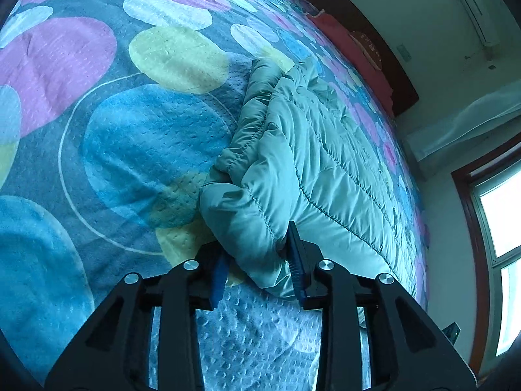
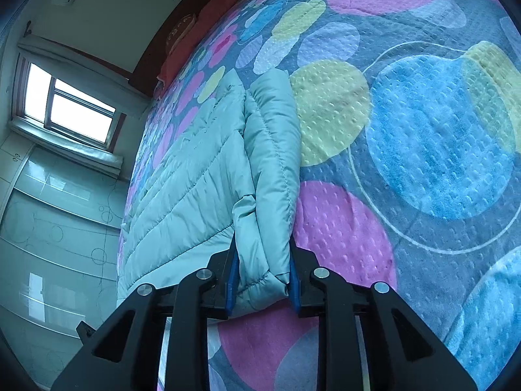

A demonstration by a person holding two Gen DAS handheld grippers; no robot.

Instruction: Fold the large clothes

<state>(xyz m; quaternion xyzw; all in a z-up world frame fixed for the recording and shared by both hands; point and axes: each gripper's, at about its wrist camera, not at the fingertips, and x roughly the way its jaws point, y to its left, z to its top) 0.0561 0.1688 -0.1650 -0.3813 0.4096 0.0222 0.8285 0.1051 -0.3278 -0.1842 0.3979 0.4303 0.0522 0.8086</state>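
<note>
1. The big puffy mint-green quilted jacket [image 1: 312, 163] is lying on the bed, on the fleecy bedspread [image 1: 97, 130] printed with blue, pink and yellow circles. It already looks doubled over lengthwise into a long narrow bundle, with one padded roll running along its edge.
2. Left gripper [image 1: 257, 268]: the jaws are partly apart with a fat corner of the jacket sitting between them. The far blue pad [image 1: 298, 267] is up against the fabric, but the near one looks clear of it, so I'd call that a let-go rather than a hold.
3. Right gripper [image 2: 262, 275]: same story, partly apart, with the rolled edge of the jacket filling the gap. Whether the pads are actually squeezing it, I can't tell.
4. Progress guess: the side fold is laid down, and what's left is probably folding the long strip end over end, straight ahead of both grippers.
5. Containers: none in sight, nothing to put it in.
</note>
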